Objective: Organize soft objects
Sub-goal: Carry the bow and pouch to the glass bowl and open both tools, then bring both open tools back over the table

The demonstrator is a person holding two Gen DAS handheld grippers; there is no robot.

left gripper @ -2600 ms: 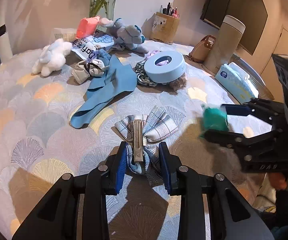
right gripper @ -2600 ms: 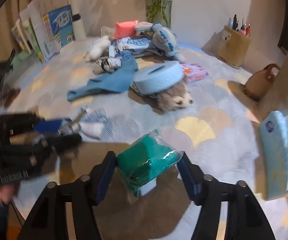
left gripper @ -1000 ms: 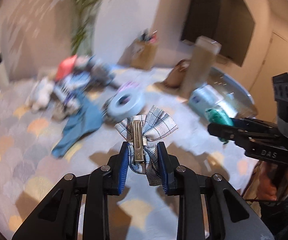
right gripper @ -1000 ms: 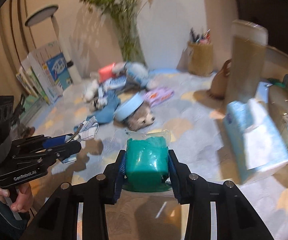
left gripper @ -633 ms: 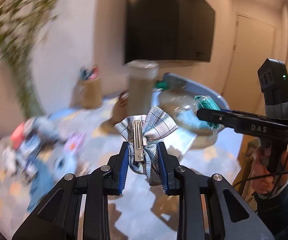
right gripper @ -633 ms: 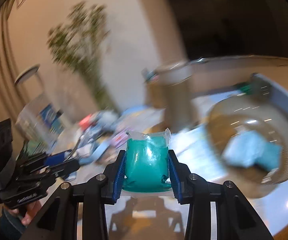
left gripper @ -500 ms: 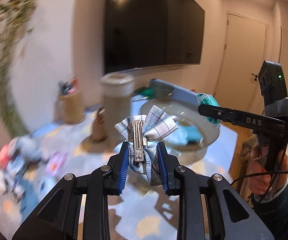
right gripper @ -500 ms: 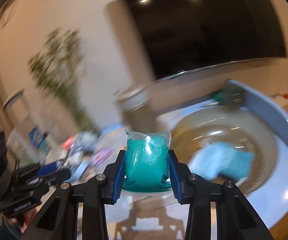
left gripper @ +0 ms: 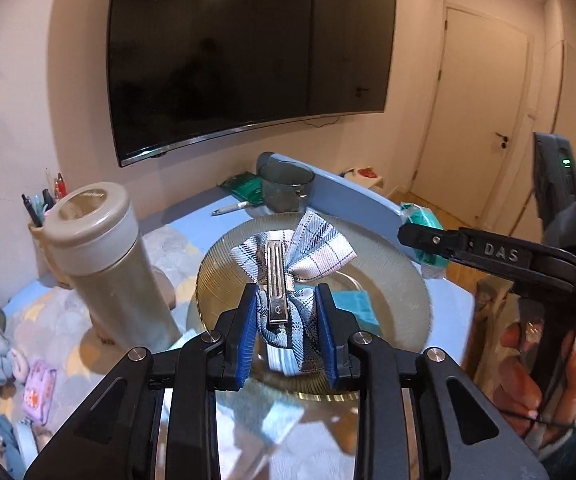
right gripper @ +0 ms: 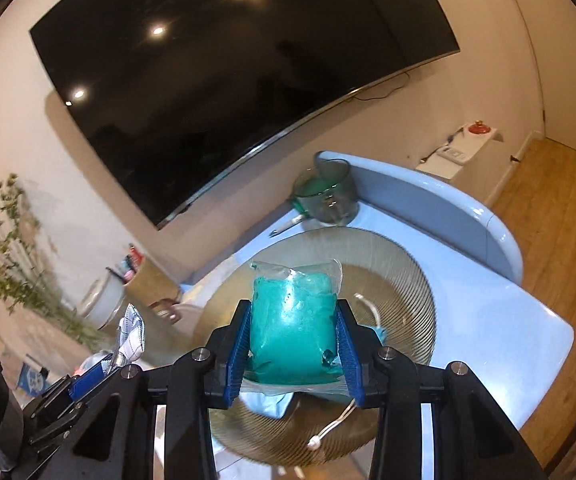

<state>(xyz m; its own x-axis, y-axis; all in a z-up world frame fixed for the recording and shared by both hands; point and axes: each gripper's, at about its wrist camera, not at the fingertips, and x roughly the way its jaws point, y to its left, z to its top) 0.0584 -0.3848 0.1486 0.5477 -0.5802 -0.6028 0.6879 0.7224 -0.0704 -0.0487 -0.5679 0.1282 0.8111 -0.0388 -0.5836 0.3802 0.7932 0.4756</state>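
The plaid bow (left gripper: pixel 292 248) sits clamped between the left gripper's (left gripper: pixel 288 334) blue pads, the green pouch (right gripper: pixel 293 330) likewise in the right gripper (right gripper: pixel 293 346). Both hang over the ribbed glass bowl (left gripper: pixel 399 280) near the table's corner. Half a second ago they were farther from it; now a blue mask (left gripper: pixel 353 306) shows inside.

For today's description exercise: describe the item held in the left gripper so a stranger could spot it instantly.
Find the big black television on the wall, then the ribbed glass bowl on the blue table below it. Over that bowl, the left gripper pinches a plaid bow hair clip. Its silver metal clasp sets it apart from the green packet in the right gripper.
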